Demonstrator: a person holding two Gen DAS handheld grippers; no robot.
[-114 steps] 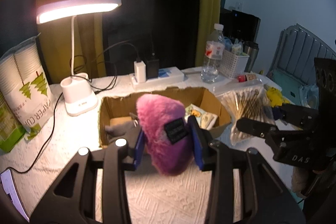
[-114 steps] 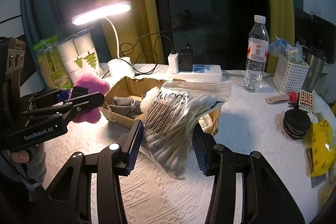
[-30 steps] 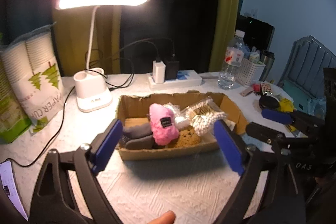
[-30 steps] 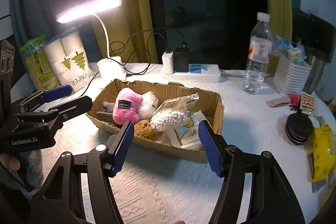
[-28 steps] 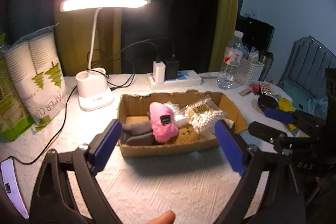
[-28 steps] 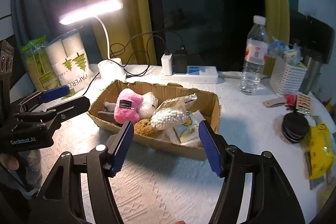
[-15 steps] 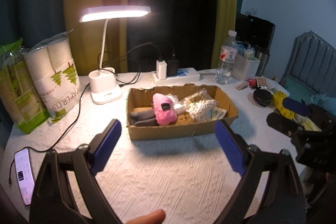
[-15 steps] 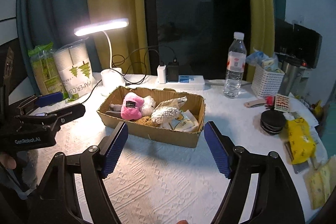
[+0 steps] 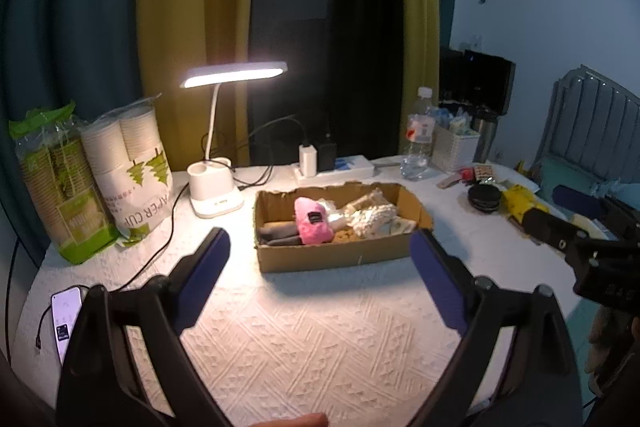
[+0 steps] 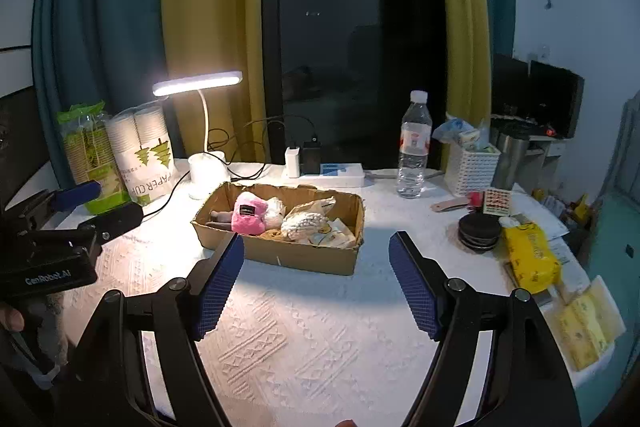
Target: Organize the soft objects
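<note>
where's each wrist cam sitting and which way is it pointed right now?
Left wrist: above the near table edge, facing the brown cardboard box and lit white desk lamp; open left gripper below, right gripper at the right edge.
Right wrist: farther right, facing the same box; open right gripper below, left gripper at the left edge.
Shared: box, pink plush toy, lamp.
</note>
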